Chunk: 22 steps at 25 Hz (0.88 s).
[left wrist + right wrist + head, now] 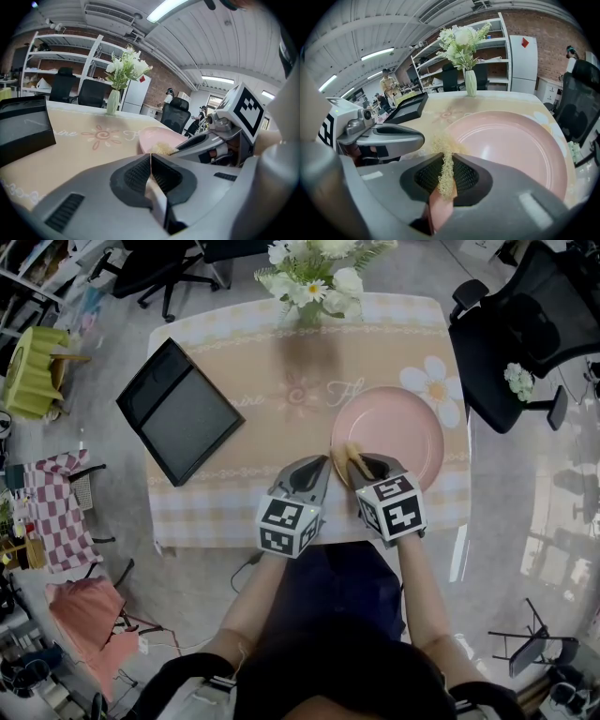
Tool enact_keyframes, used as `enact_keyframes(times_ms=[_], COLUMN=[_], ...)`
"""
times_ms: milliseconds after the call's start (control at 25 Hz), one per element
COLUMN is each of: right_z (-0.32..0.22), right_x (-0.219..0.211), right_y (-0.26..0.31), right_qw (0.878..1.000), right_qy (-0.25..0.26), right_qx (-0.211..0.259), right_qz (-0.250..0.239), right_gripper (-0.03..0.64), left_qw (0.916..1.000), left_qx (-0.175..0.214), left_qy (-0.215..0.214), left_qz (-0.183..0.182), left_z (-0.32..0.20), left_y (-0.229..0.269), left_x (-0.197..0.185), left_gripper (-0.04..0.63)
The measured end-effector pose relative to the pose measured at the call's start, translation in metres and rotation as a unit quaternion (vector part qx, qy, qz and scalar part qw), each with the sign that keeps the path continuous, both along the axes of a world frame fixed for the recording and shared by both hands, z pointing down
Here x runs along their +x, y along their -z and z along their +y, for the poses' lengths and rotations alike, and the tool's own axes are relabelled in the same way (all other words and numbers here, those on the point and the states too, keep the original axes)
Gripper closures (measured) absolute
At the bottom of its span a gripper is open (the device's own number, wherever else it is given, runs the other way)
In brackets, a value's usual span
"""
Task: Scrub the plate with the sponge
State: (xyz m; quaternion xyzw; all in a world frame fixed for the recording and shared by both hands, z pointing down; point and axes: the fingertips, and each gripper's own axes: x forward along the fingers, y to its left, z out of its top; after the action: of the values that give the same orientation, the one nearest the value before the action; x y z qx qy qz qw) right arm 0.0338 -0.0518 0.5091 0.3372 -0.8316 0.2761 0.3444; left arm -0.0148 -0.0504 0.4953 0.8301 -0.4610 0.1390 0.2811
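A pink plate point(394, 432) lies on the right half of the table; it also fills the right gripper view point(515, 145). My right gripper point(356, 465) is shut on a thin yellowish loofah-like sponge point(446, 171), which sticks out over the plate's near left rim point(345, 457). My left gripper point(317, 470) sits just left of it, over the tablecloth beside the plate, jaws shut with nothing between them point(151, 158). From the left gripper view the sponge point(161, 149) and the right gripper point(211, 140) show at the plate's edge point(154, 137).
A black tray point(178, 411) lies at the table's left side. A vase of white flowers point(314, 277) stands at the far middle edge. Black office chairs point(511, 343) stand to the right of the table point(234, 493).
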Motion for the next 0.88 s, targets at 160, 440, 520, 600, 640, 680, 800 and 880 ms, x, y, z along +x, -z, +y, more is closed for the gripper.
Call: enact_keyframes(times_ms=[160, 440, 520, 600, 640, 680, 800, 880], right_z=[-0.002, -0.004, -0.005, -0.006, -0.007, -0.008, -0.010, -0.012], right_x=[0.001, 0.001, 0.001, 0.002, 0.003, 0.003, 0.005, 0.007], right_y=[-0.004, -0.007, -0.007, -0.007, -0.007, -0.007, -0.007, -0.007], right_qw=[1.000, 1.000, 1.000, 1.000, 1.000, 1.000, 1.000, 1.000], right_qy=[-0.001, 0.000, -0.002, -0.004, -0.006, -0.008, -0.014, -0.018], right_qx=[0.000, -0.001, -0.002, -0.003, -0.003, -0.003, -0.002, -0.002], right_qz=[0.003, 0.006, 0.006, 0.006, 0.006, 0.007, 0.008, 0.008], right_gripper=[0.565, 0.565, 0.565, 0.565, 0.565, 0.565, 0.565, 0.565], left_qw=[1.0000, 1.0000, 1.0000, 1.0000, 1.0000, 1.0000, 1.0000, 1.0000], left_qx=[0.000, 0.000, 0.000, 0.000, 0.000, 0.000, 0.000, 0.000], left_qy=[0.001, 0.000, 0.000, 0.001, 0.001, 0.001, 0.002, 0.003], left_qz=[0.000, 0.000, -0.001, -0.001, -0.001, -0.002, -0.001, -0.001], left_z=[-0.001, -0.001, -0.001, -0.001, -0.001, -0.001, -0.001, -0.001], left_y=[-0.001, -0.002, -0.002, -0.002, -0.002, -0.002, -0.002, -0.002], left_x=[-0.001, 0.000, 0.000, 0.000, 0.000, -0.001, -0.001, -0.001], left_gripper=[0.580, 0.580, 0.580, 0.580, 0.580, 0.580, 0.580, 0.580])
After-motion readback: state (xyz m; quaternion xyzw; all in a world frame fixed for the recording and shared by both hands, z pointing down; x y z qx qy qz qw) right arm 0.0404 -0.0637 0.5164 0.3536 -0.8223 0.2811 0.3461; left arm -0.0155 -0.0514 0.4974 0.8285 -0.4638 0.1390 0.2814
